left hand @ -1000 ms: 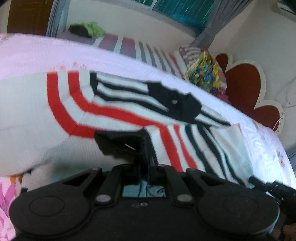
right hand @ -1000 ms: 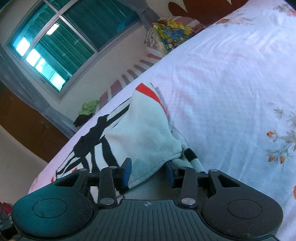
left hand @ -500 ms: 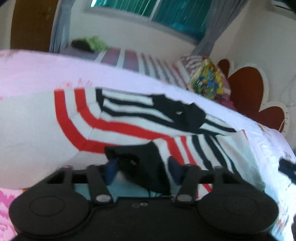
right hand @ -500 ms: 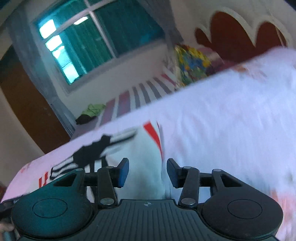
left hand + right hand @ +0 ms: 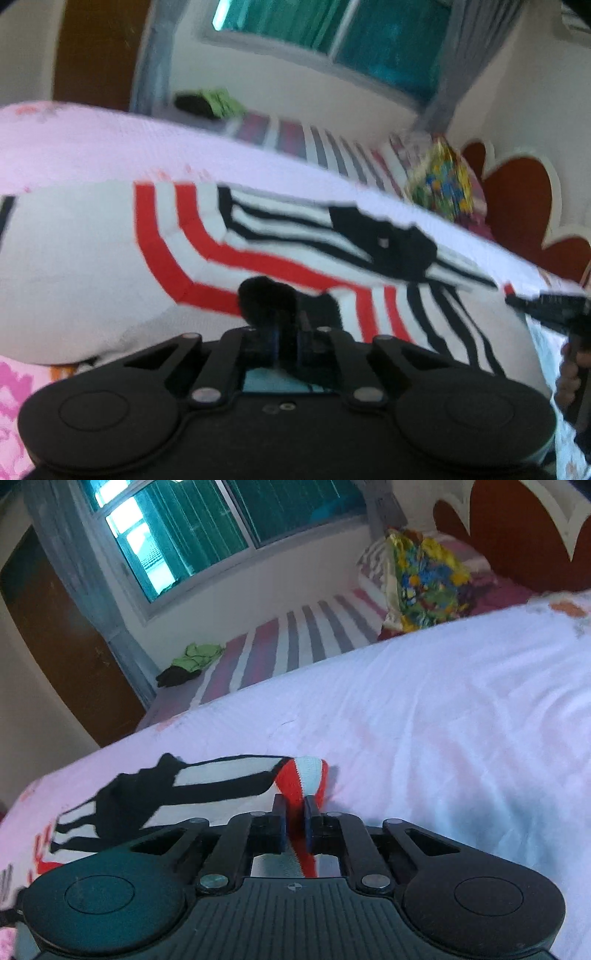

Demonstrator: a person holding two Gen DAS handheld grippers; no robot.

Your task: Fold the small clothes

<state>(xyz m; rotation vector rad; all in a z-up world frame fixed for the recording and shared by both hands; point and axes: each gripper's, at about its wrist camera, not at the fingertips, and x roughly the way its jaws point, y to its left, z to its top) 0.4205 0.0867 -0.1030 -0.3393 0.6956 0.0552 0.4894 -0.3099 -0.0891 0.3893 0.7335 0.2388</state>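
Note:
A small white top (image 5: 258, 240) with red and black stripes lies spread on the white bed sheet (image 5: 443, 720). My left gripper (image 5: 288, 332) is at its near edge, shut on a black piece of the cloth (image 5: 269, 295) that bunches up between the fingers. My right gripper (image 5: 293, 812) is at the top's right end; its jaws are closing, with the pads pressing a folded red-and-white edge (image 5: 306, 775). At the far right of the left wrist view the right gripper (image 5: 517, 301) shows with a hand (image 5: 572, 369) behind it.
Beyond the sheet lies a striped mattress (image 5: 295, 638) with a green and black heap of clothes (image 5: 192, 661). A colourful pillow (image 5: 424, 579) leans by the brown scalloped headboard (image 5: 517, 528). A window and a brown door are at the back.
Both grippers opened and shut again on the top. The right one left the white hem, swung sideways and now pinches the red-and-white edge. The left stayed at the black piece.

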